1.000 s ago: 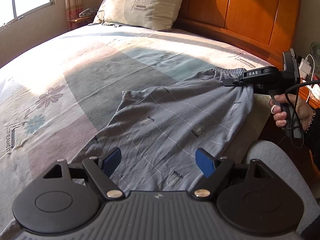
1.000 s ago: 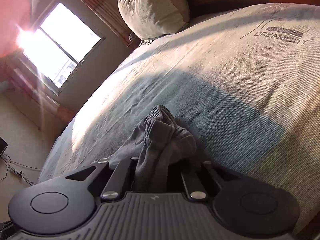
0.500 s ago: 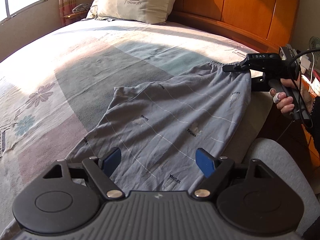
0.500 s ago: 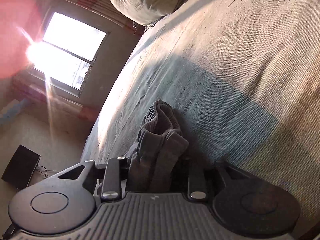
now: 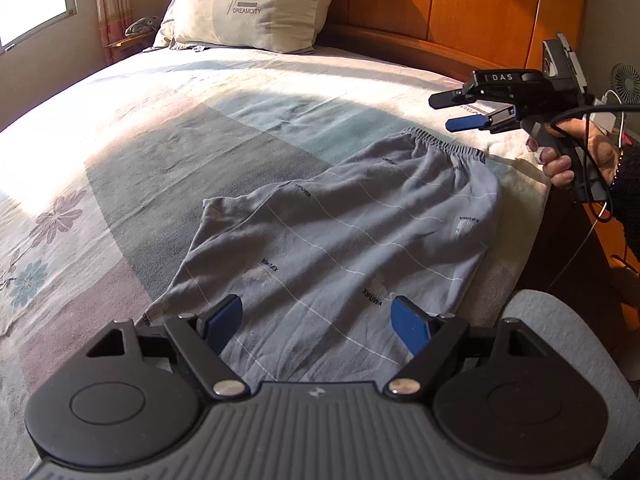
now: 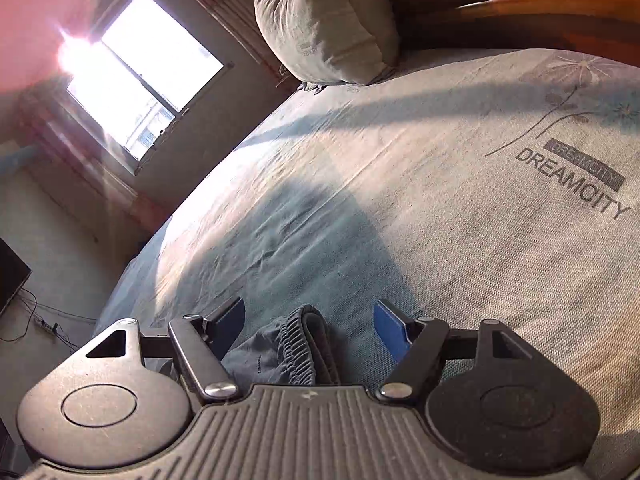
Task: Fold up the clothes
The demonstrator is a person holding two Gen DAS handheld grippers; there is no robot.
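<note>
Saw grey-blue shorts point(image 5: 352, 236) lying flat on bed sheet point(image 5: 168, 152), thin white grid lines, small XIFUWA prints, elastic waistband gathered at far end. Left gripper point(image 5: 316, 318) fingers spread wide, hem end of shorts between and ahead of them, nothing gripped. Right gripper point(image 6: 308, 326) fingers apart too, waistband just below and between tips, not clamped. Sheet patterned, DREAMCITY print. Pillow point(image 5: 256, 4) against wooden headboard point(image 5: 460, 8), window point(image 6: 144, 76) beyond fingers, sun glaring.
</note>
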